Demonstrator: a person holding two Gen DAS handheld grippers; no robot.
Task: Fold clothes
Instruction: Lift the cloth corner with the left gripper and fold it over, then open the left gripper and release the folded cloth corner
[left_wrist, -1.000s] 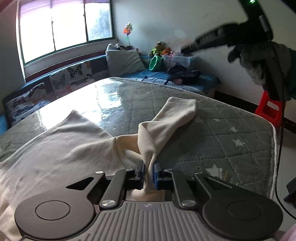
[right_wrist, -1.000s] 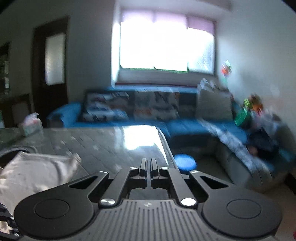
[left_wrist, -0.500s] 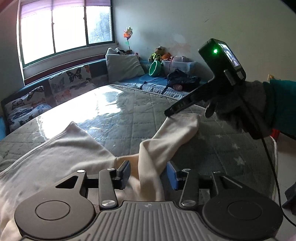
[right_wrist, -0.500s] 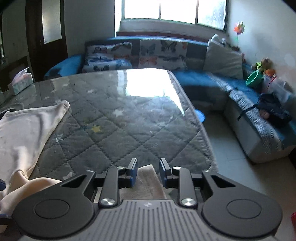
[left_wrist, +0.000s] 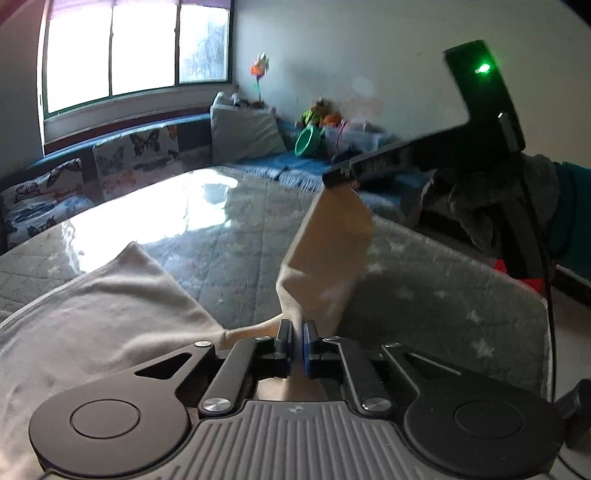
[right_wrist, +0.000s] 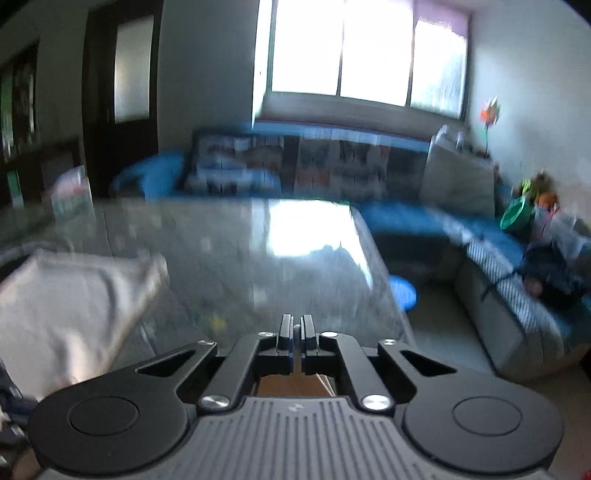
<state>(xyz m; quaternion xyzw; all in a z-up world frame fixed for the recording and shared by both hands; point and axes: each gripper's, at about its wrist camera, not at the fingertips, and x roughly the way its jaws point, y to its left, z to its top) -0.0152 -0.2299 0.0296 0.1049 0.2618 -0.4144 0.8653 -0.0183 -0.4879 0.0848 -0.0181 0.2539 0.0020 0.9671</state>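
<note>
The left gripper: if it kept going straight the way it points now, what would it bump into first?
Probably the cream sleeve it already pinches: the left gripper is shut on its base, and the sleeve rises ahead to the right gripper. Beyond that lies the quilted table cover; depth is uncertain.

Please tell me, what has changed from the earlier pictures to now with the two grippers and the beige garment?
Both grippers' jaws have just been closing. The left gripper is clamped again on the bunched sleeve near the shoulder. The right gripper came down onto the cuff, closed on it and lifted it, so the sleeve now hangs off the table between them. The body of the garment stays spread flat.
</note>
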